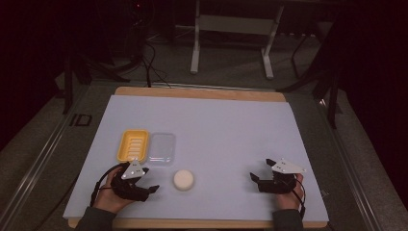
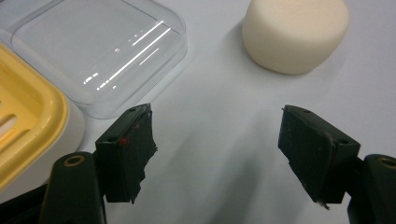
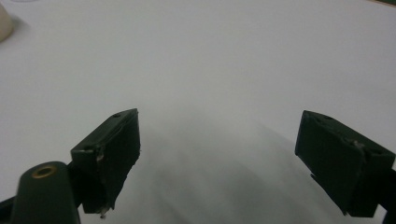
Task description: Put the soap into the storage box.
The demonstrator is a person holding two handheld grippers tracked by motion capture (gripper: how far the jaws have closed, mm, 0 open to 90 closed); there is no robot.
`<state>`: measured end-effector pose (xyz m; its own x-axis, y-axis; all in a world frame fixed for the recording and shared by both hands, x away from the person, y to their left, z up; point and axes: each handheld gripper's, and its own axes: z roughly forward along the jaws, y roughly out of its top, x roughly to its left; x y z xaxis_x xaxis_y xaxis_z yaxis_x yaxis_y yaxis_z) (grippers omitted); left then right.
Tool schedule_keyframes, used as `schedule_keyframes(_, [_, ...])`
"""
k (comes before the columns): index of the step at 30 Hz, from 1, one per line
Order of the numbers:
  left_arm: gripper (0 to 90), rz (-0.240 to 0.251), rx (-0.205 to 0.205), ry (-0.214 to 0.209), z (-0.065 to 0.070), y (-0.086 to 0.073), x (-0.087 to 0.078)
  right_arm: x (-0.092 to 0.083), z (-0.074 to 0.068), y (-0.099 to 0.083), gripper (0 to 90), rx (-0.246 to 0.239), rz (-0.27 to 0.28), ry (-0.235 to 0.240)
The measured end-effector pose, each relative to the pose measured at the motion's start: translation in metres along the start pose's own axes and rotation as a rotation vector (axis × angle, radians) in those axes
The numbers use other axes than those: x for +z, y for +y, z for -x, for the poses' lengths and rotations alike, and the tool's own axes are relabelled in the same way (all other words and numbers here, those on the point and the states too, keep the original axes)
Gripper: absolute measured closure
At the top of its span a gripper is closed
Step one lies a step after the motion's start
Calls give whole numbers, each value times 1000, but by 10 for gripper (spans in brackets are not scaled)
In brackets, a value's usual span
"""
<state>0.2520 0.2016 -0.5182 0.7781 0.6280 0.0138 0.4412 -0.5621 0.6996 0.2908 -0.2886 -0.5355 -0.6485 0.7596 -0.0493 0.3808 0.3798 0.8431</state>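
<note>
In the high view, at the lower left of the frame, the left tool (image 1: 146, 180) rests on the pale table (image 1: 231, 125) in a person's hand, its jaws apart with nothing between them. Just above it lies a yellow soap dish (image 1: 133, 145), and touching the dish's right side sits a clear lid (image 1: 161, 149). To the right of the left tool, near it but apart, a round cream soap (image 1: 184, 179) lies on the table. In the left gripper view the soap (image 2: 295, 33) sits at the upper right, ahead of the open jaws, with the lid (image 2: 100, 51) at the upper left. At the lower right of the high view, the right tool (image 1: 261, 174) also stands with its jaws apart and empty.
</note>
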Motion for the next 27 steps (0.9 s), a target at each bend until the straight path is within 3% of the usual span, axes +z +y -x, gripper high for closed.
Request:
schedule_keyframes(5, [271,-21,19,-2,0,4,-2,0,1,0,139,4,2,1])
schedule_keyframes(11, [292,-78,90,-25,1,16,-4,0,0,0,139,2,-2,-10])
schedule_keyframes(27, [270,-157,207,-56,6,42,9,0,-1,0,139,-10,-4,-7])
